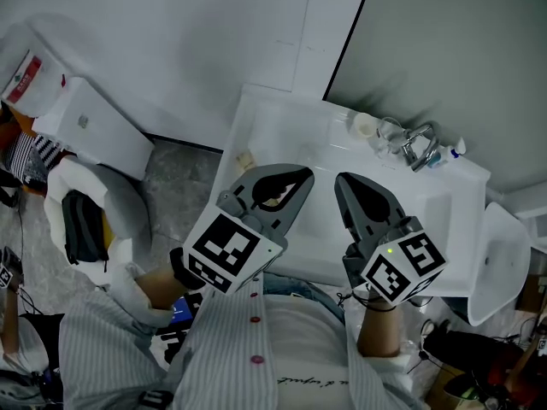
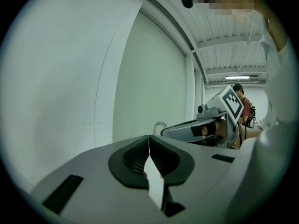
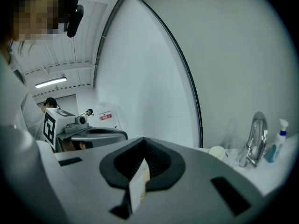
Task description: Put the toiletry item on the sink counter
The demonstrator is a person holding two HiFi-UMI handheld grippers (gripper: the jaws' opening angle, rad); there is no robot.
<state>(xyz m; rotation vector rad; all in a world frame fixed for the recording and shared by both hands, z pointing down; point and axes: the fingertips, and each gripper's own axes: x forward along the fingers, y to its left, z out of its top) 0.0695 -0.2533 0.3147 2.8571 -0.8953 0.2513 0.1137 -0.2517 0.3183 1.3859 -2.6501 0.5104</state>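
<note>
The white sink counter [image 1: 256, 114] lies below me, with its basin [image 1: 316, 156] in the middle. A small beige item [image 1: 245, 160], maybe soap, rests on the counter's left side. My left gripper [image 1: 306, 178] hovers over the basin's near left with its jaws shut and nothing between them; its pads [image 2: 140, 155] meet in the left gripper view. My right gripper [image 1: 341, 181] hangs beside it, a little to the right, also shut and empty. Each gripper sees the other: the right gripper [image 2: 205, 125] and the left gripper [image 3: 88, 133] show side-on.
At the counter's back right stand a white cup [image 1: 365, 126], a clear glass [image 1: 389, 133], the chrome faucet [image 1: 419, 146] and a small blue spray bottle [image 1: 455, 149]. A toilet [image 1: 94, 126] stands to the left. A mirror [image 1: 444, 49] and the wall rise behind the sink.
</note>
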